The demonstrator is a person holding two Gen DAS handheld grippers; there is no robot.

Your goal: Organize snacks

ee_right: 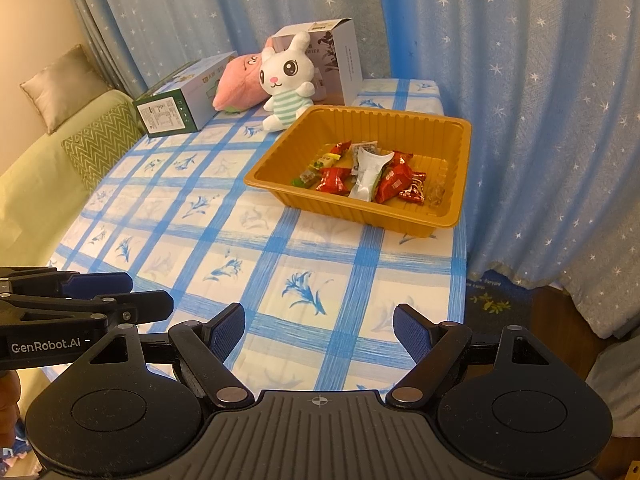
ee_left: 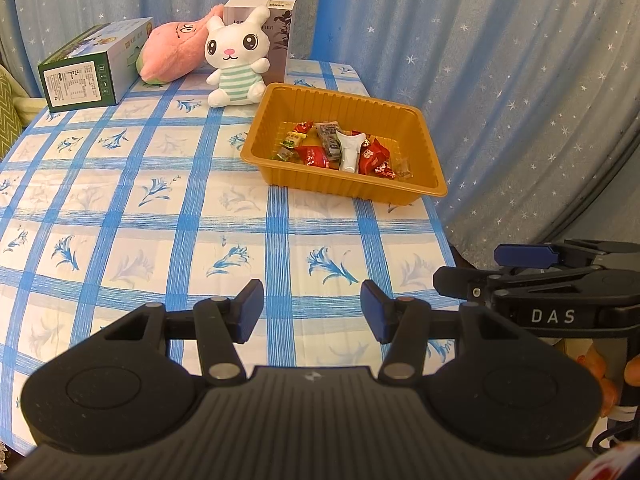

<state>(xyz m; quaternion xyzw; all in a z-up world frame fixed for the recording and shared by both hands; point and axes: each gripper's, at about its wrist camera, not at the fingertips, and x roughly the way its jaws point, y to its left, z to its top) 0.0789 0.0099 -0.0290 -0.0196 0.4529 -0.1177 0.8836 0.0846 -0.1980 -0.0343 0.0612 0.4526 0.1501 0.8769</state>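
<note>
Already gathered: the snacks (ee_left: 340, 150) lie inside the orange tray (ee_left: 430, 152) near the right edge of the checked surface (ee_left: 160, 220).

Left tongs (ee_left: 312, 310) and right tongs (ee_right: 318, 330) hover side by side over the near end, both spread wide with nothing between their blue pads. Behind the tray sit a white plush rabbit (ee_left: 236, 60), a pink plush (ee_left: 172, 50) and a green box (ee_left: 90, 68).

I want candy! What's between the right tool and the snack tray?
Only bare checked tablecloth between the right tool and the tray, seen in the right wrist view.
</note>
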